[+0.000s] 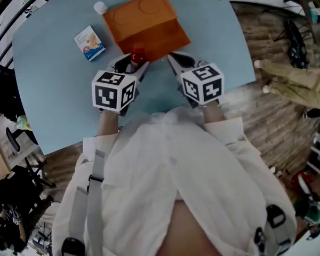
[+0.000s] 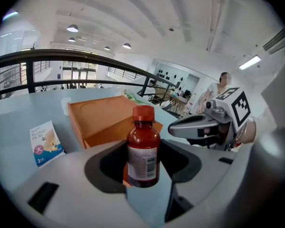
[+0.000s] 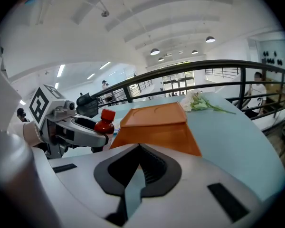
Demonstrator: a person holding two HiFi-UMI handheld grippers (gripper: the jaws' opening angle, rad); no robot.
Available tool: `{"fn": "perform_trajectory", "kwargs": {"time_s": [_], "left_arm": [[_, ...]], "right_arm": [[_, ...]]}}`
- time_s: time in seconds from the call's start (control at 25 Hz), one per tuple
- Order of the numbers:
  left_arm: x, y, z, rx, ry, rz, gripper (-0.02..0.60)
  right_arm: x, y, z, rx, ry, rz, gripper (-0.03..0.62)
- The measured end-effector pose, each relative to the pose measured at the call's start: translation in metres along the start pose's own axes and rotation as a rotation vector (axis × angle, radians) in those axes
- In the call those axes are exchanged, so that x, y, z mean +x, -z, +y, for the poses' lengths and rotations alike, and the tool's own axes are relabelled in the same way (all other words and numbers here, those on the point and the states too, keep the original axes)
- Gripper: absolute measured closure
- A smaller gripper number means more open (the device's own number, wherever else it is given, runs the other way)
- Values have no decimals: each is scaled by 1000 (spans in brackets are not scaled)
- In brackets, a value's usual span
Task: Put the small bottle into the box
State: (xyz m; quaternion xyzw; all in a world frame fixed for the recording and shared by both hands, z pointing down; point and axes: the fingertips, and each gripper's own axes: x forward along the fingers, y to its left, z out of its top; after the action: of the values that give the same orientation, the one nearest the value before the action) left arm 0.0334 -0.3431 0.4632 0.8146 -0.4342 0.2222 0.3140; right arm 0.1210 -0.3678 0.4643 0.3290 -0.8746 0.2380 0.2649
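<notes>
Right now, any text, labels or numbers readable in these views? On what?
Nothing reads cleanly.
Small bottle label: barcode and fine print, too small to read.
Blue-and-white carton: print and a picture, too blurred to read.
Left marker cube, right marker cube: black square patterns, no letters.
Orange box: no print visible.

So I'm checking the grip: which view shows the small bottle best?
The left gripper view: the small bottle shows full-length, upright, held by the left gripper. Head view shows only its red cap; right gripper view, cap and shoulder.
</notes>
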Motion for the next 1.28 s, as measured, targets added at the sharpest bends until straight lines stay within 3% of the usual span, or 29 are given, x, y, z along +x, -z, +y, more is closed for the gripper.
{"fn": "perform_trajectory", "kwargs": {"time_s": [0.24,0.64,0.92,1.28], "left_arm": [[2,-10,14,24,-23,35,371],[21,-16,27,151,-40,164,371],[42,-18,32,279,-75,279,371],[70,-13,27,330,-43,382,371]], "right_arm": [[17,-8,-2,-2,-42,-1,591],[30,-2,-9,25,-56,40,591],[24,6,-24,52,-34,48,591],[17,20,-41,96,-7,69,591]]}}
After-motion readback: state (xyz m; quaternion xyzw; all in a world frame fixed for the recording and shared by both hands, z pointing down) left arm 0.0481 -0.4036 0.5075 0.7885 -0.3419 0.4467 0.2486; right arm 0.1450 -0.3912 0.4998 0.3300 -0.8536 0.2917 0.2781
